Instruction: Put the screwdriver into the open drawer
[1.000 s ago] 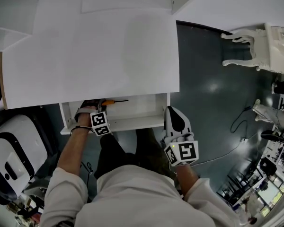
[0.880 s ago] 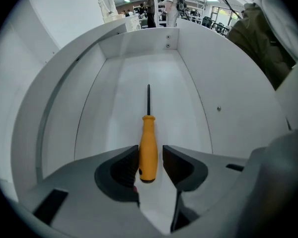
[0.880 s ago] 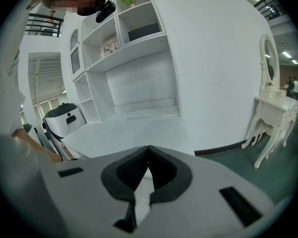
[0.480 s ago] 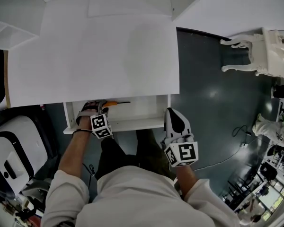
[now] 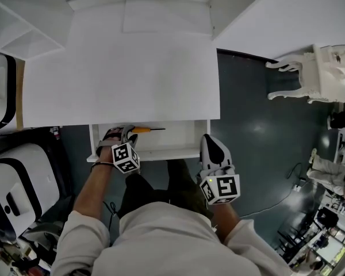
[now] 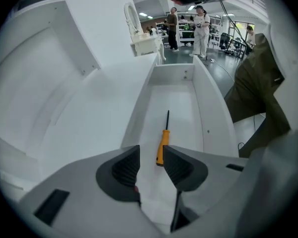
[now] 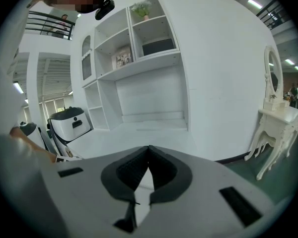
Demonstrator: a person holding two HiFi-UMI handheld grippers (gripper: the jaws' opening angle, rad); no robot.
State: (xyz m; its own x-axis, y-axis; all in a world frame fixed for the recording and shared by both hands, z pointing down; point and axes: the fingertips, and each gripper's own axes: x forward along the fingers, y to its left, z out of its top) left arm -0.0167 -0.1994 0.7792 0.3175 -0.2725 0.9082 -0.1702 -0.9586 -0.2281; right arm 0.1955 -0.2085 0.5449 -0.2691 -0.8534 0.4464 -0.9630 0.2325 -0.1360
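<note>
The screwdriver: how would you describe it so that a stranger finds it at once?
Find the big white desk; one drawer stands open at its front edge. On its floor lies the screwdriver: orange handle, thin dark shaft, the only colour amid white.

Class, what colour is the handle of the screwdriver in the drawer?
Orange; the screwdriver shows best in the left gripper view.

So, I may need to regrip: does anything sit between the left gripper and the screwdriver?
Nothing visible does. The screwdriver lies bare on the floor of the open drawer; the left gripper hangs above its handle, jaws just opened, nothing between them.
</note>
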